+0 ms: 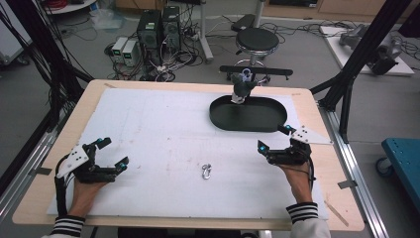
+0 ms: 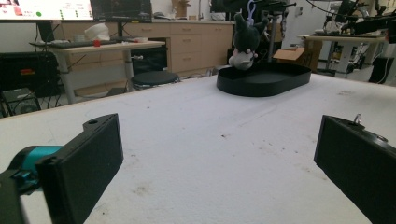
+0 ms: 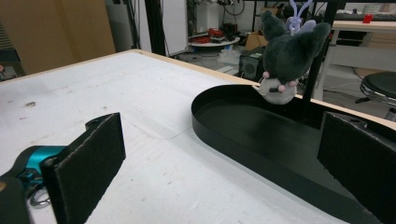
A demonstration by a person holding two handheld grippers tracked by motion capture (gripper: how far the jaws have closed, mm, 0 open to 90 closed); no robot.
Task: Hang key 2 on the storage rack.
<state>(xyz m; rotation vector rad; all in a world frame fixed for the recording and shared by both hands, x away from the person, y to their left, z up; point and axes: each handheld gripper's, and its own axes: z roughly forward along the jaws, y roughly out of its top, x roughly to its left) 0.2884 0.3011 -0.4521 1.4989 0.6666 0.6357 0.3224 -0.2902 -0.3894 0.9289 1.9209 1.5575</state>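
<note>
A black oval tray (image 1: 270, 123) lies at the back right of the white mat (image 1: 163, 124). A dark grey plush toy (image 1: 241, 85) with a pale face sits on the tray's far rim; the same plush toy (image 2: 246, 39) (image 3: 286, 56) appears in both gripper views. A small metal clip (image 1: 207, 171) rests on the mat near the front middle. My left gripper (image 1: 113, 153) hovers open at the front left, nothing between its jaws. My right gripper (image 1: 274, 137) stands open at the right, just in front of the tray (image 3: 261, 154), also holding nothing. The clip (image 2: 357, 118) peeks over the left gripper's jaw.
The wooden table edge (image 1: 44, 173) frames the mat. Beyond the table stand a black stool (image 1: 256, 39), computer towers (image 1: 158, 29) with tangled cables, and black frame posts (image 1: 356, 64). A blue cart (image 1: 403, 158) sits on the floor at the right.
</note>
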